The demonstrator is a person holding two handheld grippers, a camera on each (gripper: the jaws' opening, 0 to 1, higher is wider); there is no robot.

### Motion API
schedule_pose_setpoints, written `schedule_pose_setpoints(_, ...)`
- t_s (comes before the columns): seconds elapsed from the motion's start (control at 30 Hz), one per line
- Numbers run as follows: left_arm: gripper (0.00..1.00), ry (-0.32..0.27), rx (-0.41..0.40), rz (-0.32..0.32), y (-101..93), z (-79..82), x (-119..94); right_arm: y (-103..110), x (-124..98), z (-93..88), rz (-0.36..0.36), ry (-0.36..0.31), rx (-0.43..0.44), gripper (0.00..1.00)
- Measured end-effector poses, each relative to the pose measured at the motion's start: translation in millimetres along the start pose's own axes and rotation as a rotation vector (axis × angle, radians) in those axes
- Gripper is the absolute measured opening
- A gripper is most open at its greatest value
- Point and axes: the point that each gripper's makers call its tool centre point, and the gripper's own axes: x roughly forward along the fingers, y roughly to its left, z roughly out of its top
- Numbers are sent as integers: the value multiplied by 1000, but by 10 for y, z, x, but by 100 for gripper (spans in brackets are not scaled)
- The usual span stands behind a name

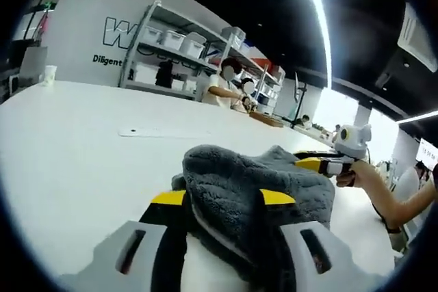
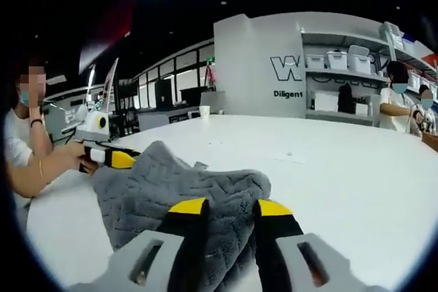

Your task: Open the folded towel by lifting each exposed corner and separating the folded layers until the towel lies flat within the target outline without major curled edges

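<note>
A grey quilted towel (image 1: 253, 182) lies bunched on the white table (image 1: 75, 148). My left gripper (image 1: 222, 197), with yellow-tipped jaws, is shut on its near edge, and thick folds sit between the jaws. At the towel's far right corner my right gripper (image 1: 311, 164) grips the cloth, held by a hand (image 1: 348, 177). In the right gripper view the towel (image 2: 164, 179) rises between my right gripper (image 2: 231, 206) jaws, which are shut on it. My left gripper (image 2: 123, 160) holds the towel's far left corner. The towel is rumpled and partly lifted.
Shelving with white bins (image 1: 174, 42) stands behind the table, with people seated at its far side (image 1: 226, 83). A white cup (image 1: 49, 73) sits near the far left edge. A thin flat marker (image 1: 147, 132) lies beyond the towel. The holder's forearm (image 1: 393, 200) is at the right.
</note>
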Motion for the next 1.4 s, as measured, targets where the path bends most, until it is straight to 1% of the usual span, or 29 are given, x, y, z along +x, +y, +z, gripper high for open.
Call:
schedule_pose_setpoints(0.03, 23, -6, -9, -7, -16, 7, 2, 4, 1, 0, 2, -1, 3, 17)
schedule_pose_setpoints(0.1, 19, -7, -26, -5, -22, 9, 5, 14, 4, 3, 5, -4, 6, 13)
schedule_pose_setpoints(0.2, 12, -7, -23, -7, -43, 6, 24, 38, 5, 32, 19, -18, 19, 6)
schedule_pose_setpoints(0.23, 8, -6, -26, -7, -47, 6, 26, 38, 0, 39, 18, -20, 19, 5)
schedule_pose_setpoints(0.27, 6, -4, -24, -10, -61, 4, 25, 39, -4, 46, 19, -21, 17, 3)
schedule_pose_setpoints(0.37, 5, 4, 4, 0, -92, 1, 28, 64, -23, 60, 24, -19, 7, 0)
schedule_pose_setpoints(0.4, 5, 6, 26, 2, -107, 3, 22, 92, -43, 68, 31, -18, -15, 0)
schedule_pose_setpoints(0.5, 4, 2, 41, 9, -160, 29, -14, 122, -98, 104, 35, -29, -31, 0)
schedule_pose_setpoints(0.63, 3, 3, 7, 0, -224, 50, -69, 168, -171, 164, 42, -48, -50, 0)
schedule_pose_setpoints(0.7, 3, -2, -33, 2, -255, 62, -112, 201, -210, 187, 48, -55, -56, 0)
schedule_pose_setpoints(0.77, 2, -19, -38, 0, -289, 90, -161, 225, -238, 211, 52, -65, -61, 0)
schedule_pose_setpoints(0.9, 2, -43, -30, 2, -395, 116, -269, 345, -391, 283, 71, -95, -83, 0)
schedule_pose_setpoints(1.03, 2, -62, -22, 1, -491, 106, -377, 459, -571, 312, 86, -122, -106, 0)
schedule_pose_setpoints(1.17, 2, -96, -32, -2, -590, 80, -501, 571, -717, 285, 98, -134, -129, 0)
schedule_pose_setpoints(1.4, 2, -121, -37, 12, -704, -14, -667, 748, -954, 219, 116, -155, -137, 0)
